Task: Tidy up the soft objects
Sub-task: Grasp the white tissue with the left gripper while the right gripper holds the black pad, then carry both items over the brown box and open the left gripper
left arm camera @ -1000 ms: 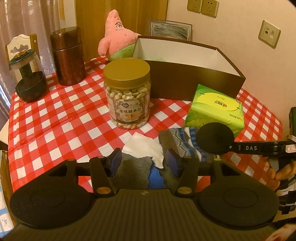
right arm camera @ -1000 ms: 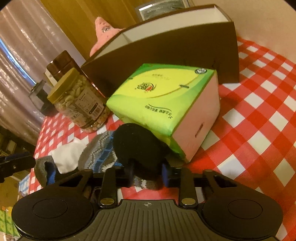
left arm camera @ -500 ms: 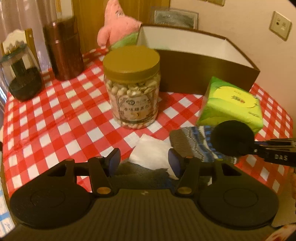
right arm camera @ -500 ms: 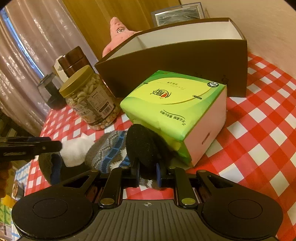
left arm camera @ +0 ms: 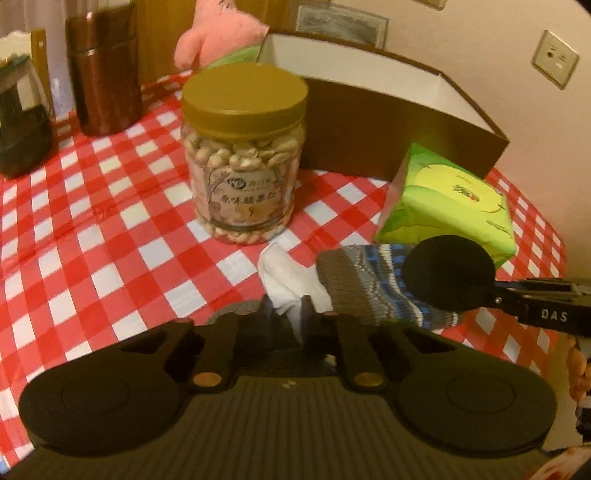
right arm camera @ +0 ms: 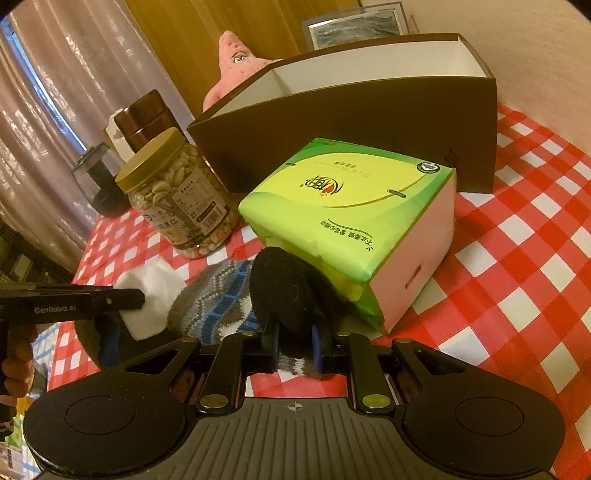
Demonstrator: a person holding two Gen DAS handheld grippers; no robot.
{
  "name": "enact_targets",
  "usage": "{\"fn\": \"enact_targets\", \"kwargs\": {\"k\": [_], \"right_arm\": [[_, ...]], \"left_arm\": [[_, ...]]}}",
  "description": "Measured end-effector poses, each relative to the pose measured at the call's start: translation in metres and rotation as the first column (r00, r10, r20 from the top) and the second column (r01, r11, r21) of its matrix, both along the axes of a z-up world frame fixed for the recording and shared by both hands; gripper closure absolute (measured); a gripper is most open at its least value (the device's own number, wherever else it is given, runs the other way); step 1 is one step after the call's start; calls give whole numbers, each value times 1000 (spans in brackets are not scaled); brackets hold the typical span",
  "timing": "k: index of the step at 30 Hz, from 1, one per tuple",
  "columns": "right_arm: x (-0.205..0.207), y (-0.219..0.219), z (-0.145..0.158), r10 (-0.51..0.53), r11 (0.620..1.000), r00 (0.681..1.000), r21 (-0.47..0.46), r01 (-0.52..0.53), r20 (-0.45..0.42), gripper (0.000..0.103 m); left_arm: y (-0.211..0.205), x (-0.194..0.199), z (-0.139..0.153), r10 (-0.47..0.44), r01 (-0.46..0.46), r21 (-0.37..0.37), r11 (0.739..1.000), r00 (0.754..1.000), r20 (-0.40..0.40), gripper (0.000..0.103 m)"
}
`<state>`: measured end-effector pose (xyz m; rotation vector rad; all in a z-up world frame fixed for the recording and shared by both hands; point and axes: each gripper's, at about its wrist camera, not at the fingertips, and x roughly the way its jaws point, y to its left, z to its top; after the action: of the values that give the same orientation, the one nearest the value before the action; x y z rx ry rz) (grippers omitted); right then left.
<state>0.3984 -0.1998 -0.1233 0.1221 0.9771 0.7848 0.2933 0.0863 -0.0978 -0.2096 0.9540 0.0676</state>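
Note:
A grey-and-blue knitted sock [left arm camera: 369,280] lies on the checked tablecloth [left arm camera: 110,221], with a white sock [left arm camera: 288,277] beside it. My left gripper [left arm camera: 287,314] is shut on the white sock and the grey fabric under it. My right gripper [right arm camera: 294,341] is shut on the knitted sock's [right arm camera: 218,299] end, next to a black round pad [right arm camera: 284,291]. A green soft tissue pack [right arm camera: 354,218] sits just beyond the right gripper. A pink plush star [left arm camera: 218,33] leans behind the brown open box [left arm camera: 388,122].
A jar of nuts [left arm camera: 243,155] with a gold lid stands mid-table. A brown canister [left arm camera: 103,70] and a dark glass jar [left arm camera: 18,118] stand at the back left. The wall with sockets is close on the right.
My left gripper has closed from open onto the white sock. My right gripper has tightened on the knitted sock. Both have shifted slightly forward.

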Motion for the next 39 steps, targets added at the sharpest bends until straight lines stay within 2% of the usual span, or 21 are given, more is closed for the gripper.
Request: {"fn": "enact_targets", "kwargs": {"k": [2, 8, 15, 23, 31, 39], "right_arm": [[0, 0, 1, 2, 1000, 1000, 0, -2, 4, 86], [-3, 2, 6, 21, 1000, 999, 9, -21, 27, 88], [-10, 1, 17, 57, 998, 997, 38, -59, 44, 91], [-19, -17, 33, 61, 996, 998, 67, -62, 20, 92], [-26, -54, 46, 24, 998, 1000, 55, -24, -14, 92], [-27, -106, 49, -75, 997, 996, 18, 76, -46, 92]], "left_arm": [[-3, -4, 3, -14, 13, 16, 1000, 1000, 26, 100], [-14, -17, 12, -42, 38, 46, 998, 996, 75, 101], [-17, -31, 26, -14, 11, 26, 1000, 995, 103, 101], [-30, -43, 42, -28, 27, 12, 1000, 993, 118, 101], [-69, -45, 52, -121, 127, -38, 991, 982, 146, 101], [-121, -30, 50, -262, 276, -82, 958, 953, 151, 101]]}}
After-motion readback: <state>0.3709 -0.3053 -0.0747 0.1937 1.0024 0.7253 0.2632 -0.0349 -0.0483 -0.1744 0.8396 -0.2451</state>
